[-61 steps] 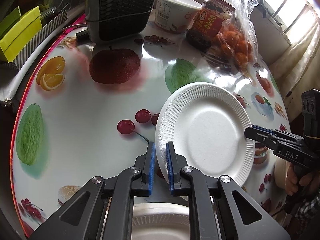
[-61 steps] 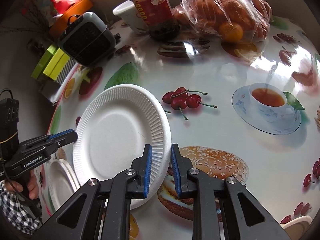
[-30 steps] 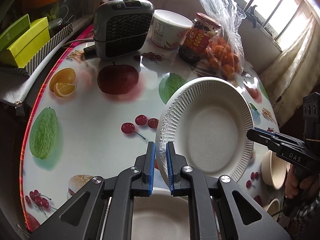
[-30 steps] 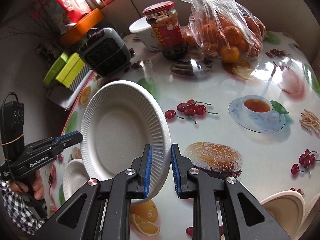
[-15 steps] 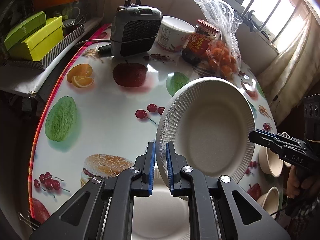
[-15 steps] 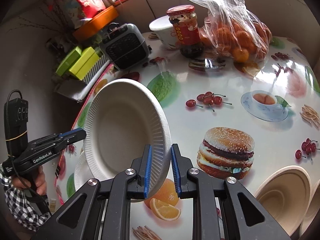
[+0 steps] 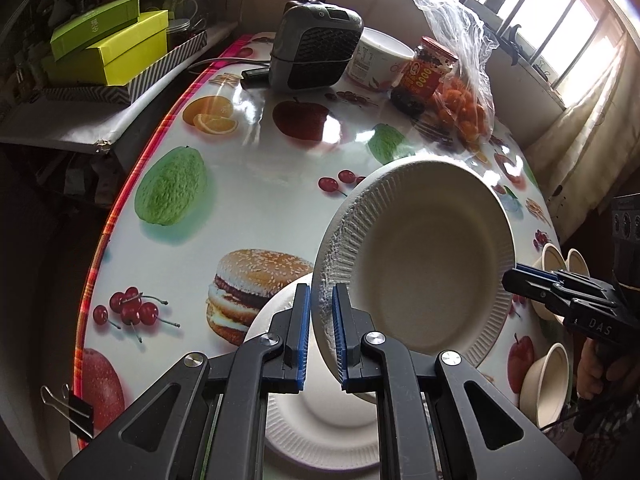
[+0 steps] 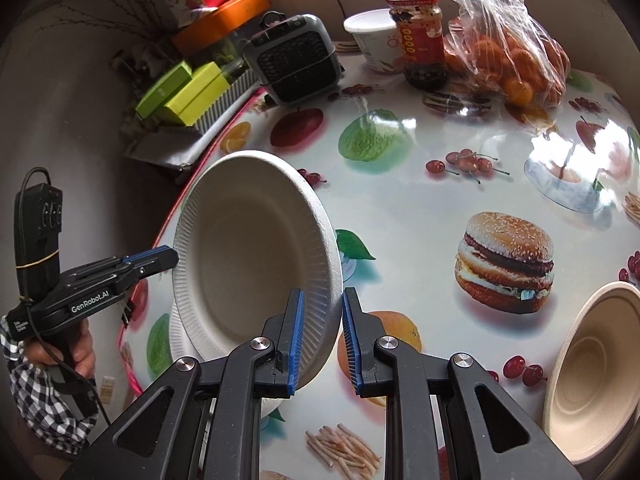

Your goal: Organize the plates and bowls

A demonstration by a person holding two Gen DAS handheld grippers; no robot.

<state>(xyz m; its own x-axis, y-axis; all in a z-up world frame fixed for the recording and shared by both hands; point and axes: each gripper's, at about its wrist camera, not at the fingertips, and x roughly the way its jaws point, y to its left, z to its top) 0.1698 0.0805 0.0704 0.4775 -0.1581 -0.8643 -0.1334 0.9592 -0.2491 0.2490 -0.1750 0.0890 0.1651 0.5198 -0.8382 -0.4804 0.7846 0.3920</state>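
Since 2 s ago, the white paper plate [image 7: 420, 256] has been raised off the tabletop and tilted steeply, its face turned toward the right side. In the left wrist view, its ribbed rim is pinched at 6 o'clock between the pads of the left gripper [image 7: 320, 332]. In the right wrist view, the opposite rim sits between the pads of the right gripper [image 8: 320, 340], which are spread slightly wider than the rim; whether both pads touch it cannot be told. Directly below the held plate, a second white plate [image 7: 320, 432] lies flat on the fruit-print table [image 7: 240, 184]. Beige bowls [image 7: 544, 384] are seen at 3 to 4 o'clock. At 12 o'clock, far back, a grey heater [image 7: 316, 56], a white tub [image 7: 380, 64], a red-lidded jar [image 7: 424, 76] and a bag of oranges [image 7: 464, 104] are placed.
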